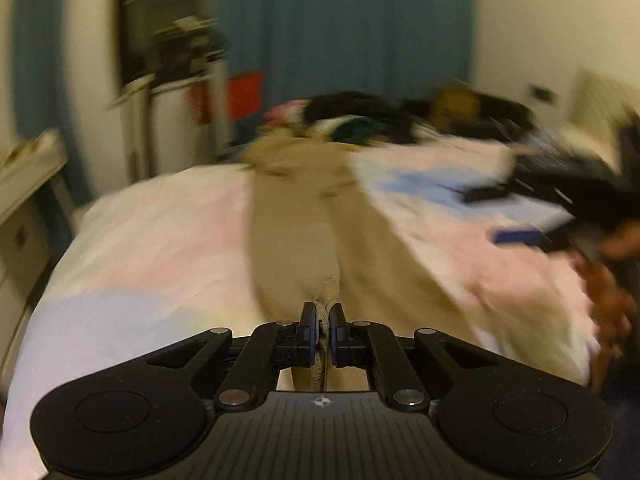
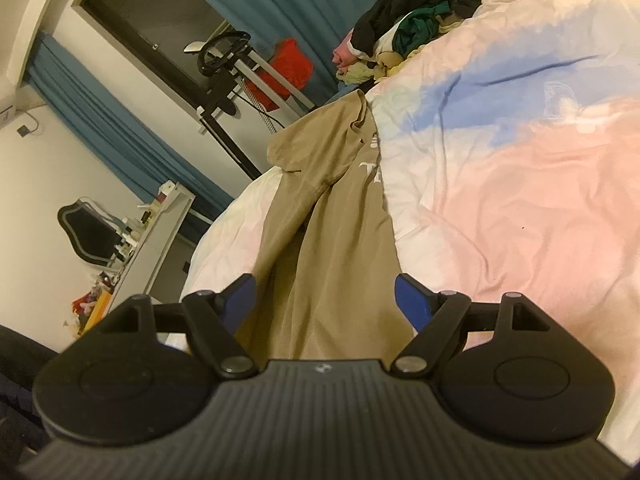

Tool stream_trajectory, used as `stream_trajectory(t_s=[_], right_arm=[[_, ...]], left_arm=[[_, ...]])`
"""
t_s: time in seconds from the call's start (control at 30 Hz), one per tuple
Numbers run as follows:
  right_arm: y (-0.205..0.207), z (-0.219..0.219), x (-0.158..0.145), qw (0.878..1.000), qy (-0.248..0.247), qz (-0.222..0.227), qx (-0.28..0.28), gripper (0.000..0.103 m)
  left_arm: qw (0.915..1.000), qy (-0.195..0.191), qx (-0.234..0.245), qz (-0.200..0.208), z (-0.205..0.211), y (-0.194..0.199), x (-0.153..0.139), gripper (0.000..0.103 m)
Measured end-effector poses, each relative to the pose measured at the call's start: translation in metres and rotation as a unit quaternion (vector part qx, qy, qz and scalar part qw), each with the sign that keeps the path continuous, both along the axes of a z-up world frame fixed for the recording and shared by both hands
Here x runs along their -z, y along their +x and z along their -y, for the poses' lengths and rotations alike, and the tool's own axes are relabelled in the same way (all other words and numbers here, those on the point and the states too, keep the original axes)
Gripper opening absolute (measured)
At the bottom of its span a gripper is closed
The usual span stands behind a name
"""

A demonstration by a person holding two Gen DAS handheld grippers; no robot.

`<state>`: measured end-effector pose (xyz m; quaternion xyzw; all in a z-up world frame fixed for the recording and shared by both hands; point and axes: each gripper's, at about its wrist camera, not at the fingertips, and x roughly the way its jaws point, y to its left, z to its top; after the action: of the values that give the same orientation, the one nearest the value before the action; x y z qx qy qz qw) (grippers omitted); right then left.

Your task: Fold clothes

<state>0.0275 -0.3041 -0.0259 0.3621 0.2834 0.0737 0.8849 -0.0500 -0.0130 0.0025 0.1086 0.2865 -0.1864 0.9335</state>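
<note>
1. shirt (image 2: pixel 320 240) lies stretched along the bed (image 2: pixel 520 200), soft, light and floppy.
2. your left gripper (image 1: pixel 322 320) is pinching its hem.
3. right gripper (image 2: pixel 324 300) gapes empty over it; grab a corner.

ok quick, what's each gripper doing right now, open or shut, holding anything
Left gripper: shut on an edge of the tan shirt.
Right gripper: open, holding nothing, jaws wide apart over the tan shirt.

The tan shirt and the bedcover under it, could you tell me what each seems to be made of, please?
Tan shirt: thin, matte knit, probably cotton jersey; it drapes in soft folds. Bedcover: matte woven cloth, probably cotton, finely creased, with pastel pink and blue patches.
</note>
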Motion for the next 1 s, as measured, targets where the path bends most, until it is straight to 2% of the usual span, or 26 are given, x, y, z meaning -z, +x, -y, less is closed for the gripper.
stream_trajectory(t_s=[0.07, 0.17, 0.23, 0.27, 0.3, 0.37, 0.43, 0.5, 0.57, 0.67, 0.7, 0.73, 0.77, 0.83, 0.87, 0.9, 0.93, 0.97, 1.0], right_arm=[[0.000, 0.002, 0.002, 1.000, -0.001, -0.004, 0.000, 0.079], [0.000, 0.004, 0.008, 1.000, 0.002, -0.018, -0.013, 0.079], [-0.002, 0.004, 0.015, 0.999, 0.015, -0.033, -0.025, 0.079], [-0.003, 0.004, 0.018, 0.998, 0.021, -0.041, -0.032, 0.079], [-0.005, 0.005, 0.022, 0.998, 0.028, -0.049, -0.038, 0.079], [-0.010, 0.006, 0.033, 0.995, 0.050, -0.069, -0.049, 0.079], [-0.015, 0.008, 0.046, 0.991, 0.085, -0.095, -0.051, 0.079], [-0.017, 0.009, 0.054, 0.988, 0.092, -0.117, -0.044, 0.078], [-0.019, 0.009, 0.061, 0.986, 0.090, -0.137, -0.036, 0.074], [-0.017, 0.006, 0.070, 0.983, 0.077, -0.163, -0.029, 0.071], [-0.015, 0.005, 0.073, 0.982, 0.074, -0.172, -0.030, 0.065], [-0.014, 0.003, 0.076, 0.980, 0.074, -0.180, -0.034, 0.063], [-0.012, 0.001, 0.079, 0.979, 0.076, -0.185, -0.040, 0.061], [-0.012, -0.002, 0.083, 0.976, 0.085, -0.189, -0.061, 0.052], [-0.012, -0.003, 0.084, 0.975, 0.091, -0.190, -0.071, 0.042], [-0.013, -0.004, 0.084, 0.974, 0.094, -0.190, -0.078, 0.030], [-0.014, -0.004, 0.084, 0.974, 0.093, -0.188, -0.082, 0.023], [-0.015, -0.005, 0.083, 0.975, 0.092, -0.186, -0.085, 0.014], [-0.016, -0.004, 0.082, 0.975, 0.091, -0.184, -0.085, 0.013]], left_arm=[[0.9992, 0.017, 0.031, -0.017, 0.023, 0.001, 0.014, 0.007], [0.9945, 0.028, 0.055, -0.084, 0.043, 0.014, 0.038, 0.009], [0.9880, 0.016, 0.061, -0.142, 0.042, 0.026, 0.050, 0.018], [0.9844, 0.002, 0.060, -0.165, 0.038, 0.030, 0.054, 0.022], [0.9821, -0.020, 0.055, -0.179, 0.031, 0.033, 0.054, 0.035], [0.9775, -0.069, 0.036, -0.196, 0.011, 0.038, 0.052, 0.050], [0.9698, -0.120, 0.013, -0.212, -0.010, 0.043, 0.050, 0.059], [0.9576, -0.176, -0.028, -0.226, -0.038, 0.050, 0.053, 0.068], [0.9398, -0.220, -0.075, -0.251, -0.063, 0.064, 0.063, 0.070], [0.9044, -0.272, -0.145, -0.295, -0.088, 0.081, 0.081, 0.070], [0.8946, -0.286, -0.158, -0.305, -0.093, 0.085, 0.087, 0.070], [0.8843, -0.299, -0.170, -0.315, -0.097, 0.089, 0.092, 0.070], [0.8785, -0.307, -0.175, -0.322, -0.100, 0.093, 0.096, 0.070], [0.8759, -0.311, -0.170, -0.328, -0.100, 0.099, 0.100, 0.068], [0.8765, -0.311, -0.167, -0.328, -0.099, 0.101, 0.101, 0.067], [0.8788, -0.309, -0.162, -0.326, -0.097, 0.099, 0.100, 0.058], [0.8811, -0.307, -0.157, -0.324, -0.094, 0.098, 0.099, 0.052], [0.8833, -0.304, -0.153, -0.323, -0.092, 0.097, 0.099, 0.039], [0.8854, -0.301, -0.153, -0.319, -0.091, 0.095, 0.098, 0.023]])
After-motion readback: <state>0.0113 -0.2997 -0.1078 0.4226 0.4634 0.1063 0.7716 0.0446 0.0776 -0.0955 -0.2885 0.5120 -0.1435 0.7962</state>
